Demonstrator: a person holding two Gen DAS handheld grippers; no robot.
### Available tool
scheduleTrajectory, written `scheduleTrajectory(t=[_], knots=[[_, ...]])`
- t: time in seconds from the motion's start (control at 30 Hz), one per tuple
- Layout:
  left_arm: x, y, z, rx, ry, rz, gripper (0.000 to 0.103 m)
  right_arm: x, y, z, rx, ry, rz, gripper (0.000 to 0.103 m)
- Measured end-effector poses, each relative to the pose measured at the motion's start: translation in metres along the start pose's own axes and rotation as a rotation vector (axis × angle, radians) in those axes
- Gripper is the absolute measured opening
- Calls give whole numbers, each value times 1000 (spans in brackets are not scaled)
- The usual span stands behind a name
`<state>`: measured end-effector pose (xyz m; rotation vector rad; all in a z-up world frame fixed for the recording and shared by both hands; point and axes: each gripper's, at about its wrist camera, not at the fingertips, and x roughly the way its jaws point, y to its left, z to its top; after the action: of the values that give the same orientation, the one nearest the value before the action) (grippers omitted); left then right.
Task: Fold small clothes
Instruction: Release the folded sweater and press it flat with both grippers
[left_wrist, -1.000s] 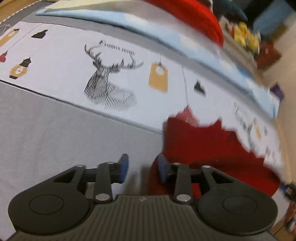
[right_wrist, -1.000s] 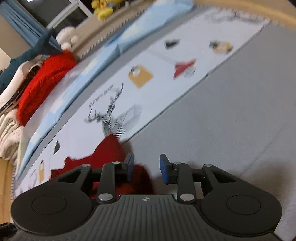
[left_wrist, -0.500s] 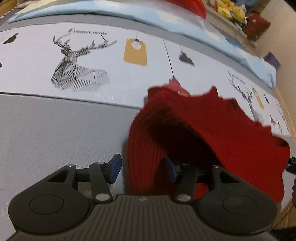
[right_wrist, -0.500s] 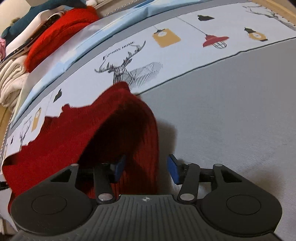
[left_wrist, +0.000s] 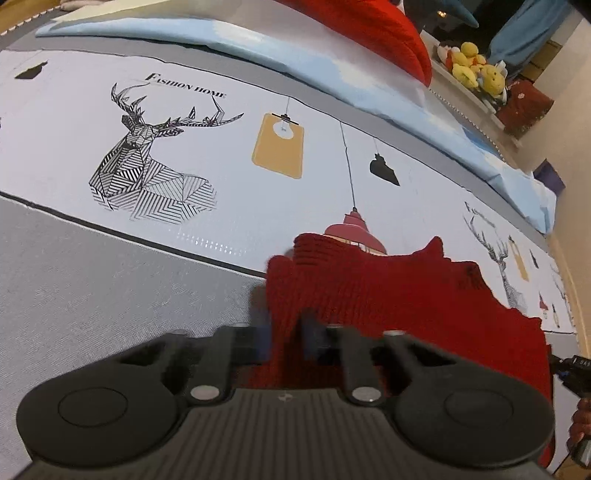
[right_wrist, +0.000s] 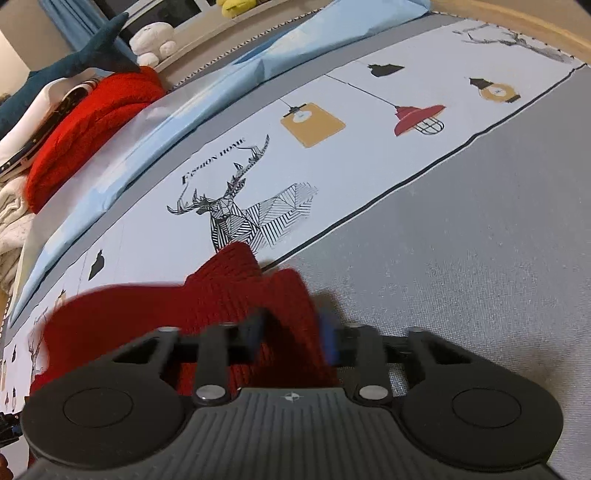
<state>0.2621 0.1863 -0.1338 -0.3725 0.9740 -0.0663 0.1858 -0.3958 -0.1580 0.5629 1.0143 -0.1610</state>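
Note:
A small red knitted garment (left_wrist: 406, 295) lies on the grey and white printed bedspread (left_wrist: 110, 288). My left gripper (left_wrist: 284, 336) is shut on its left corner, the knit bunched between the blue pads. In the right wrist view the same red garment (right_wrist: 221, 295) spreads to the left. My right gripper (right_wrist: 291, 336) is shut on its right corner, with the knit filling the gap between the pads. Both corners are lifted slightly off the bed. The fingertips are blurred by motion.
A folded light blue sheet (left_wrist: 258, 55) and a pile of red knitwear (right_wrist: 92, 122) lie along the far edge of the bed. White and cream clothes (right_wrist: 14, 221) are stacked at the left. Plush toys (left_wrist: 476, 70) sit on a ledge beyond.
Both grippers have closed on the red garment's corners: they were open around the knit half a second ago. The garment has pulled taut and flatter between them.

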Motion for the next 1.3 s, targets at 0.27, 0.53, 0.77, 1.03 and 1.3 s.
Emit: scheduleTrajectory(t=[0.27, 0.53, 0.77, 1.03, 1.3], knots=[[-48, -11, 18, 55, -229, -64, 11, -46, 22, 12, -40, -252, 47, 8], [-24, -27, 20, 110, -189, 95, 15, -33, 32, 16, -95, -269, 27, 11], [-24, -10, 1, 110, 131, -38, 52, -5, 0, -3, 6, 90, -87, 39], [-34, 9, -41, 199, 310, -44, 51, -38, -13, -33, -48, 244, -35, 52], [-69, 3, -59, 236, 254, -69, 14, -65, -20, -54, -80, 326, 3, 36]])
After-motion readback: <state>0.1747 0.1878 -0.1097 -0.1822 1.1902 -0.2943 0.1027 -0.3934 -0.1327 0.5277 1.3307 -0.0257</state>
